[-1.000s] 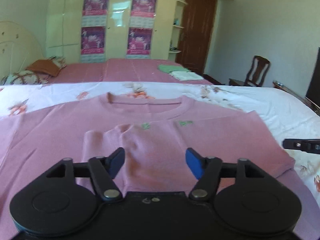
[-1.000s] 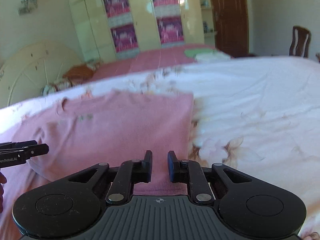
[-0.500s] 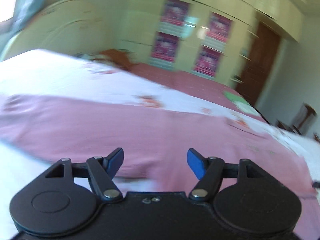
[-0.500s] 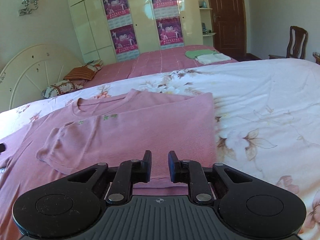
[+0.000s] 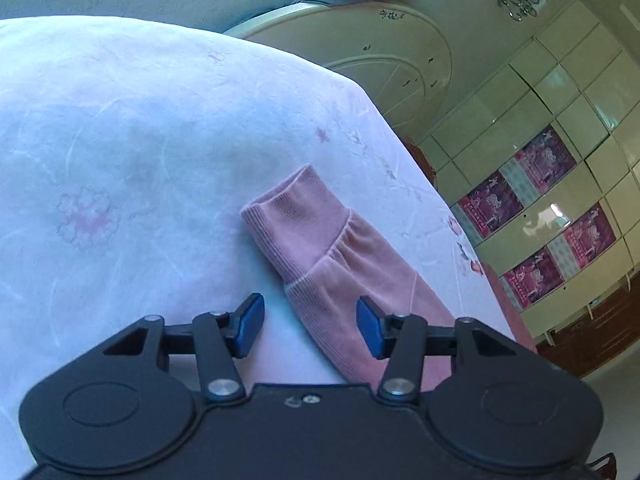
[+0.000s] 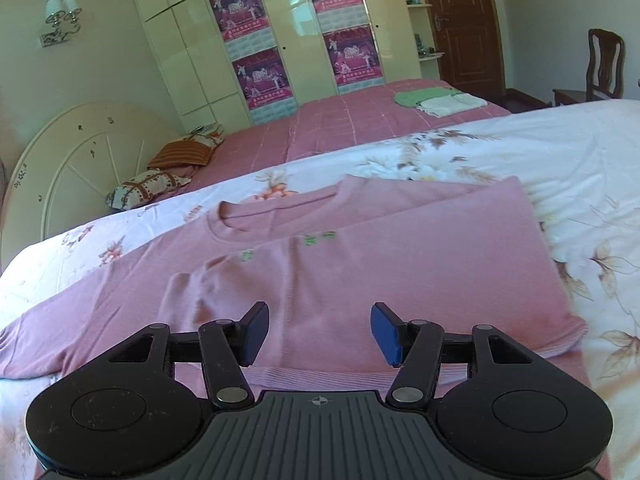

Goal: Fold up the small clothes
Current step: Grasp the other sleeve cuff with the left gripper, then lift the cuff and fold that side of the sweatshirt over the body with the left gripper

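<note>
A pink sweater [image 6: 360, 248] lies flat on the white floral bedsheet [image 6: 580, 168], its right sleeve folded across the body and its left sleeve [image 6: 60, 344] stretched out to the left. In the left wrist view that sleeve's ribbed cuff [image 5: 296, 216] rests on the sheet. My left gripper [image 5: 310, 328] hangs tilted over the sleeve just behind the cuff. Its jaws are closing with the sleeve between them, and the blue pads [image 5: 250, 326] are not pressing on it. My right gripper [image 6: 318, 332] hovers over the sweater's lower hem, jaws opening, nothing gripped.
Beyond this bed is a second one with a pink cover [image 6: 340, 128], holding folded green [image 6: 420, 96] and white [image 6: 452, 105] clothes and pillows [image 6: 148, 186]. A round cream headboard [image 6: 60, 160], a wardrobe with posters [image 6: 260, 40], a door and a wooden chair [image 6: 604, 64] stand behind.
My left gripper swung left off the sweater's body to the outstretched sleeve cuff, rolling as it went, and its jaws narrowed. My right gripper went from nearly shut to wide apart and shifted over the sweater.
</note>
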`<state>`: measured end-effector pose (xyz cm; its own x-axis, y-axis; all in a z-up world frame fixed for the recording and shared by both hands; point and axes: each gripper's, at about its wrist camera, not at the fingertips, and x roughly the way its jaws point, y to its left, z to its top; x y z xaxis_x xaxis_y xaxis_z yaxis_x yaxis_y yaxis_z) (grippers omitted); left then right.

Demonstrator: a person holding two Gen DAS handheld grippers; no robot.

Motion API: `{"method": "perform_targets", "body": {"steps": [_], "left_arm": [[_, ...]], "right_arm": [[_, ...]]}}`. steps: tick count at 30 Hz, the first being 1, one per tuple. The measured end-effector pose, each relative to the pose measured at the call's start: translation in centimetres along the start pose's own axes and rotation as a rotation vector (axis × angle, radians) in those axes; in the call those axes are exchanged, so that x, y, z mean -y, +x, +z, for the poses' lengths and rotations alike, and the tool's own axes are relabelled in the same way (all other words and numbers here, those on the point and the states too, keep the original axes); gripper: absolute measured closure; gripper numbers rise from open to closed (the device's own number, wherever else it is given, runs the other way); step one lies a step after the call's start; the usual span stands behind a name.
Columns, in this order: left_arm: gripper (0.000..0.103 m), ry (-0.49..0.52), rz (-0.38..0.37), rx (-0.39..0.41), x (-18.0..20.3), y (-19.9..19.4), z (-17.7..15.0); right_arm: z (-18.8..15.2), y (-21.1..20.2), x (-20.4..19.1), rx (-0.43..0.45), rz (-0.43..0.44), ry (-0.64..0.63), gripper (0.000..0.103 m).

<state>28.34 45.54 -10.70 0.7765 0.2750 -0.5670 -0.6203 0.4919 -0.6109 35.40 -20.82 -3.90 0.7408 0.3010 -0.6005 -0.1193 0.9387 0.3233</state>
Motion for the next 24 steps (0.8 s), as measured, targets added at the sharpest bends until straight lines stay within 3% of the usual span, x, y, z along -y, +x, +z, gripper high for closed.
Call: {"method": "perform_targets", "body": {"steps": [4,6,10,12,14,19,24], "left_arm": [[0.056,-0.014,-0.036,0.021,-0.8,1.1,0.6],[0.062,-0.006,-0.040,0.024,-0.8,1.6,1.0],[0.088,0.001,-0.037,0.012,-1.4,2.6,1.5],[0.091,0.006,-0.054,0.015,-1.5,2.4,1.7],[0.091,0.071,-0.083,0.043,-0.3,1.3,1.4],[0.091,0.336,-0.228,0.059,7.6,-1.6,-0.9],[0.091,0.561,-0.392,-0.048,18.3,-2.7,-8.4]], "right_arm": [[0.5,1.1,-1.7,0.002,-0.035,0.003,0.046],[0.7,2.0,-1.8,-0.003,-0.091,0.022,0.046],[0.8,3.6,-0.8,-0.028,-0.200,0.087,0.046],[0.7,4.0,-0.2,-0.048,-0.226,0.104,0.046],[0.5,3.9,0.3,-0.057,-0.232,0.122,0.046],[0.1,2.5,0.5,-0.031,-0.227,0.117,0.046],[0.0,1.5,0.7,-0.004,-0.201,0.130,0.046]]}}
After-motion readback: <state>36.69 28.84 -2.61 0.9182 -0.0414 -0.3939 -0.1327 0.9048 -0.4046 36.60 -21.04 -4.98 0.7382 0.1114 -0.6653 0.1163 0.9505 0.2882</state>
